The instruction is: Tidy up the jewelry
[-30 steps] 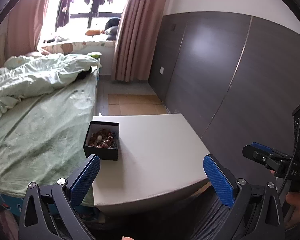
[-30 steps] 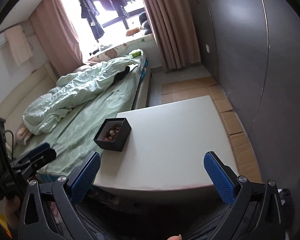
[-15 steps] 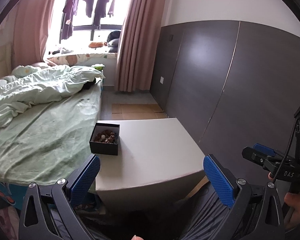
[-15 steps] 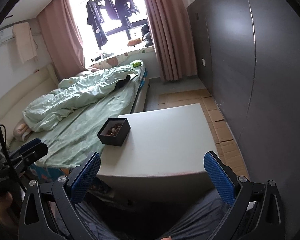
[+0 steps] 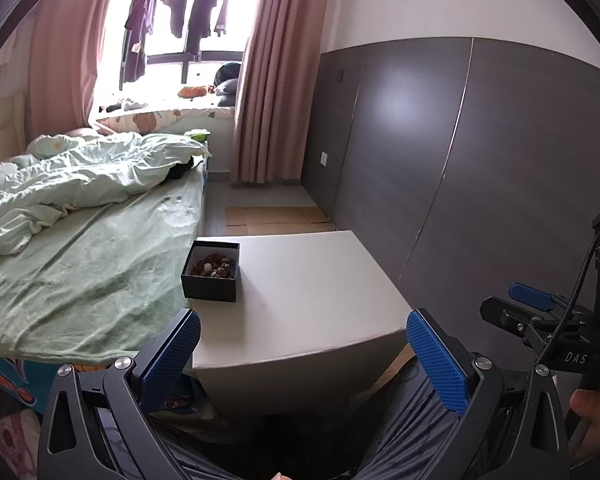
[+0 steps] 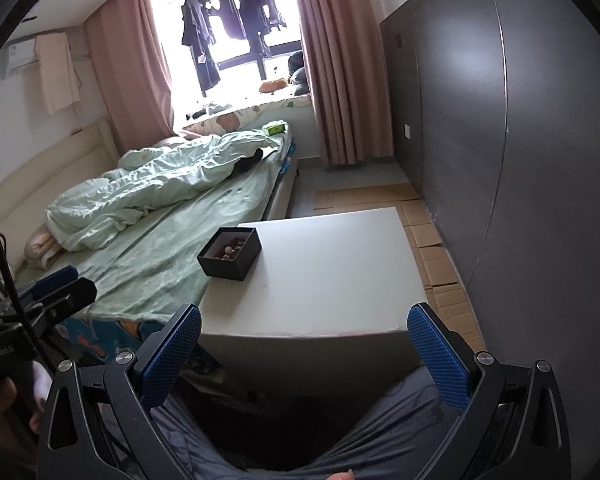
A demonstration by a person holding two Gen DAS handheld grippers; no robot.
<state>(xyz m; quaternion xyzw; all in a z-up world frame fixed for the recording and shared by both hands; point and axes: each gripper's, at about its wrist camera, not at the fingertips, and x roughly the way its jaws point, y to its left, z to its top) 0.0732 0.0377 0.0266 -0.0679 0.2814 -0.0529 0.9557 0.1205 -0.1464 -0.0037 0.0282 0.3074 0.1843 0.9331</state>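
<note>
Left wrist view: the left hand-held gripper [image 5: 303, 350] hangs spread wide and empty, held back off the bench [image 5: 320, 280] — the black jewelry box [image 5: 211, 276], lidless and holding brown beads, sits at eleven o'clock by the bench's bed-side edge.

Right wrist view: the right hand-held gripper [image 6: 304, 350] likewise gapes with nothing in it; the box [image 6: 230, 254] lies at eleven o'clock, well apart — probably a ready stance.

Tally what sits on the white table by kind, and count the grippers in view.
Black box holding beaded jewelry: 1
White table: 1
Grippers, left gripper and right gripper, both open and empty: 2
Total: 4
</note>
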